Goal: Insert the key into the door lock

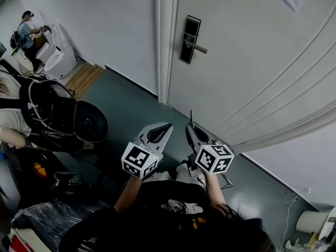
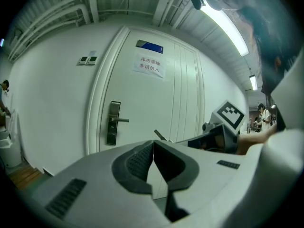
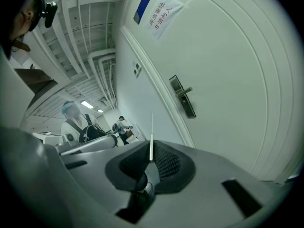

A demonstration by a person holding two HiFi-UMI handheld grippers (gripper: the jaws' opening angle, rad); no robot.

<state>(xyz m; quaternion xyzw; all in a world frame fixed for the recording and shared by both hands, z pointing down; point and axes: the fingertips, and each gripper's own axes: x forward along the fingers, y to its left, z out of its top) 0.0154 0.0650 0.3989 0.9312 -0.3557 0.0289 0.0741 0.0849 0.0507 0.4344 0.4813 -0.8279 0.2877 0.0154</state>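
The right gripper pinches the key, well short of the door lock. The left gripper is closed on nothing. The door's paper notice reads "库房重地 非请勿入".

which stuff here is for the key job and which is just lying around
For the job: key, shut in the right gripper; door lock; door.
Just about: left gripper, shut and empty; paper notice; wooden step; black backpack.
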